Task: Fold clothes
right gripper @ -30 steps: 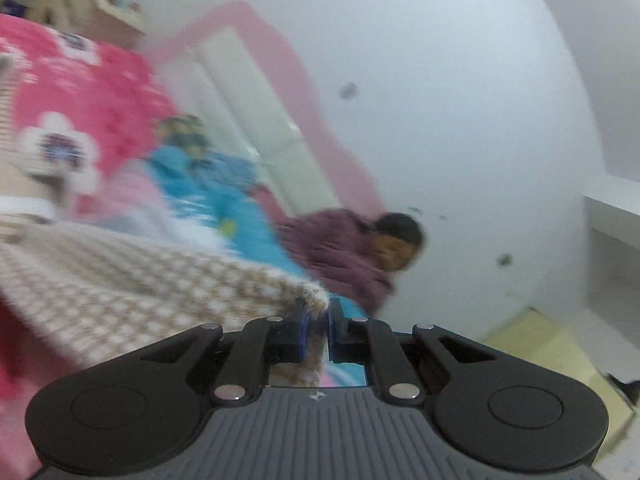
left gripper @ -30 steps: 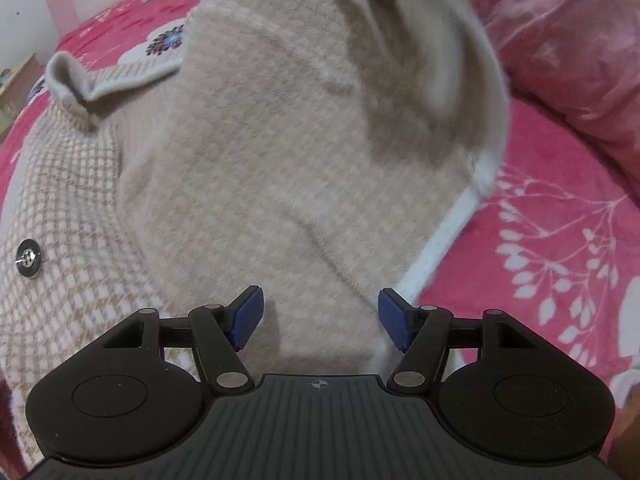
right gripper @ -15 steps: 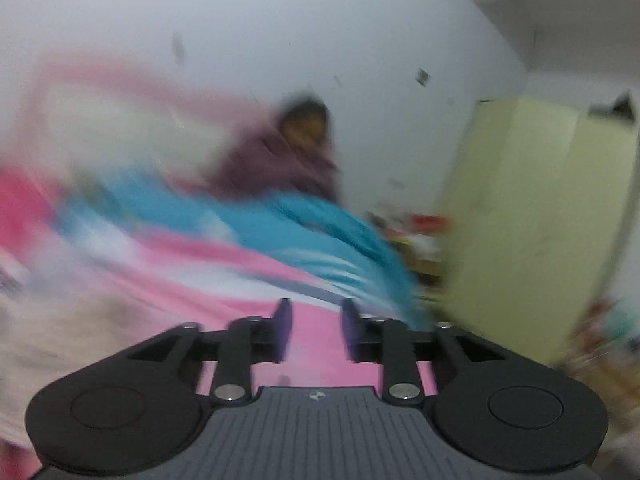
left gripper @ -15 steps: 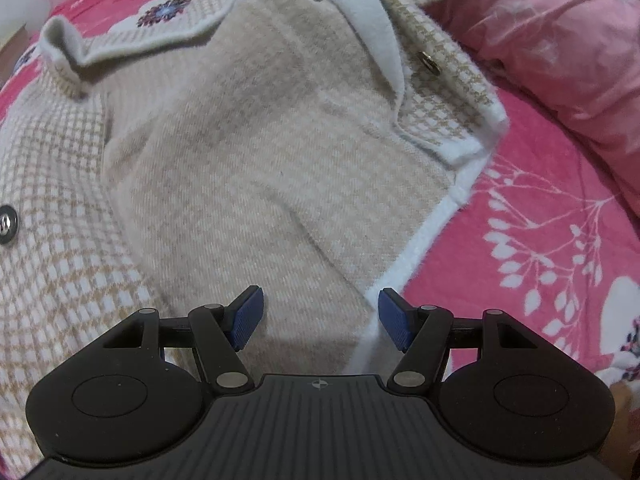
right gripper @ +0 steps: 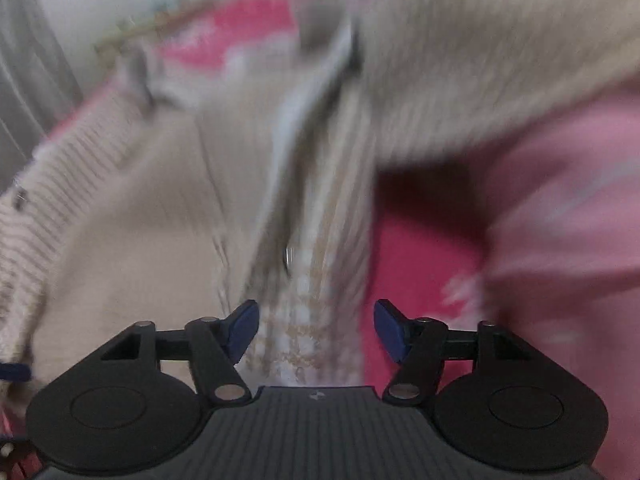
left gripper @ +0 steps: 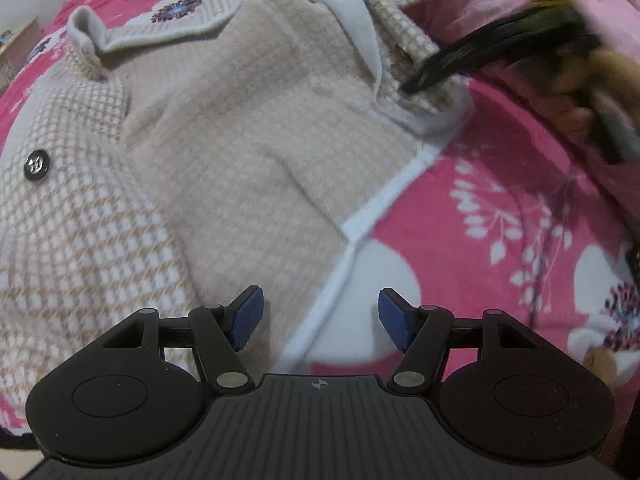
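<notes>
Since 1 second ago the right gripper (right gripper: 316, 330) is letting go and swinging down.

Left wrist view: left gripper (left gripper: 320, 318) is hovering, jaws wide, empty, over the beige houndstooth wool jacket (left gripper: 224, 152) lying on the pink floral blanket (left gripper: 500, 208), 1 front panel folded inward.

Right wrist view: blurred; jaws wide, empty, above the jacket's edge. Further folds look needed.

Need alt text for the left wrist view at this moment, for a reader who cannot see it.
A beige houndstooth coat with white trim lies on a pink floral bedspread, one front panel turned back to show its plain lining. The left gripper hovers over the hem, jaws open and empty. At upper right, the blurred right gripper reaches the coat's folded edge.
</notes>
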`<state>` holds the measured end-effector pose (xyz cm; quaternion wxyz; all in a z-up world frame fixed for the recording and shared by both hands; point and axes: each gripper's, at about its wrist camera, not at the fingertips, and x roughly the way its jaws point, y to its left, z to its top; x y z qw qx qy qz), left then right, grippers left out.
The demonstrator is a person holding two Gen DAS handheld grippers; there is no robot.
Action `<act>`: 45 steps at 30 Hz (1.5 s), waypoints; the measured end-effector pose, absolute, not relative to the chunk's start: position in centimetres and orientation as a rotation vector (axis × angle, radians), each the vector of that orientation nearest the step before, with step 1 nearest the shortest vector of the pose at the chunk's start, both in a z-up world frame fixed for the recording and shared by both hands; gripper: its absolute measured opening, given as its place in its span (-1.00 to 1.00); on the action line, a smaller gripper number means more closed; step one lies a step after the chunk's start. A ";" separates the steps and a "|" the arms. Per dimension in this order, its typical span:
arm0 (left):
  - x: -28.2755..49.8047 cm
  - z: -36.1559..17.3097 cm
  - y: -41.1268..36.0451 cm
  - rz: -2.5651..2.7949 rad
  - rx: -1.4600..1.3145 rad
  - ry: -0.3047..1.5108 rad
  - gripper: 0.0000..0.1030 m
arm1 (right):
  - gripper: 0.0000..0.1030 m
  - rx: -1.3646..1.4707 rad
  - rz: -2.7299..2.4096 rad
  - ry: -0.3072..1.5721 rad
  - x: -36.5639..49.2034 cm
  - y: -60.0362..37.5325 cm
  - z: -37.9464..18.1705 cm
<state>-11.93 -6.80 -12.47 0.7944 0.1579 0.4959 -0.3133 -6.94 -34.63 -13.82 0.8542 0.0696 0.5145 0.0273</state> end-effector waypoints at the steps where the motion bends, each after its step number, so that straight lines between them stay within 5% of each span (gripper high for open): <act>1: -12.0 -12.4 -6.4 -0.674 0.332 1.068 0.24 | 0.05 0.183 0.067 1.125 -6.4 -35.0 -15.1; 3: -12.2 -12.2 -5.5 -0.676 0.319 1.074 0.24 | -0.62 0.152 0.088 1.115 -6.6 -35.2 -14.2; 4: -12.3 -12.2 -5.1 -0.677 0.312 1.076 0.24 | -0.76 0.123 0.105 1.114 -6.8 -35.2 -13.3; 9: -12.8 -11.8 -2.9 -0.680 0.277 1.089 0.24 | -0.83 -0.285 0.030 0.993 -9.8 -34.2 -9.9; 13: -13.1 -11.5 -1.3 -0.676 0.254 1.097 0.27 | -0.82 -0.512 -0.109 0.971 -10.2 -35.3 -12.4; 16: -13.3 -11.7 -1.0 -0.624 0.276 1.092 0.28 | -0.79 -0.647 -0.148 0.992 -10.2 -34.9 -15.7; 22: -13.7 -13.0 -2.1 -0.571 0.390 1.068 0.27 | -0.08 -0.681 -0.165 0.841 -15.0 -33.4 -10.7; 24: -13.3 -13.6 -2.2 -0.516 0.404 1.057 0.04 | 0.03 -0.680 -0.179 0.760 -17.7 -32.9 -8.1; 30: -10.9 -13.3 0.0 -0.422 0.204 1.147 -0.43 | 0.14 -0.497 -0.126 0.622 -20.5 -29.7 -3.1; 39: -7.9 -11.1 8.5 -0.336 -0.327 1.245 -0.87 | 0.11 0.047 0.144 0.846 -20.8 -27.8 -5.8; 45: -6.2 -6.9 12.4 -0.385 -0.742 1.093 -0.93 | 0.11 0.114 0.199 0.890 -20.4 -27.3 -6.3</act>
